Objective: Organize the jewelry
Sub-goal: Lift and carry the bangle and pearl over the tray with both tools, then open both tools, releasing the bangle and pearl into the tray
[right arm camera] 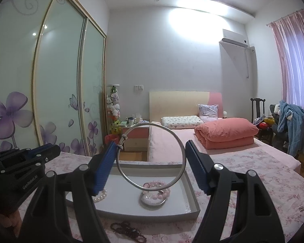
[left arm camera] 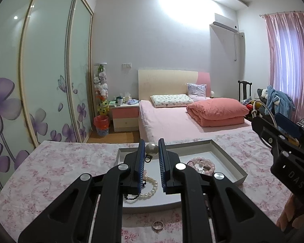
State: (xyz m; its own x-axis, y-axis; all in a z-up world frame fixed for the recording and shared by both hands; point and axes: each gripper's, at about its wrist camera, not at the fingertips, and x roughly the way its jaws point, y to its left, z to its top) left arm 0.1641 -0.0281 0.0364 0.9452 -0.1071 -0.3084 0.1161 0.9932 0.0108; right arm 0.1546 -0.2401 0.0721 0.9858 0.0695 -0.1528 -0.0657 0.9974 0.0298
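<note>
Two hand-held grippers work over a shallow white tray [left arm camera: 229, 158] lying on a table covered with a pink floral cloth [left arm camera: 71, 162]. Inside the tray, a pink bead bracelet [left arm camera: 201, 163] sits toward the far right side, resting on a silver bangle [right arm camera: 152, 201] as the right wrist view shows, and a white pearl bracelet [left arm camera: 150, 188] with a dark beaded strand [left arm camera: 130, 197] lies toward the near left. The left hand-held gripper [left arm camera: 152, 149] pinches a large pearl pendant [left arm camera: 151, 149] between its blue pads, held above the tray. The right hand-held gripper [right arm camera: 150, 158] has its jaws spread wide, with a large silver hoop [right arm camera: 151, 156] braced between them, upright above the tray. Outside the tray, a ring [left arm camera: 157, 225] lies on the cloth near the table's near edge, and a dark red bead string [right arm camera: 129, 231] lies there too. Writing reads "GenRobot.AI" on the left gripper body and "DAS" on the right one.
</note>
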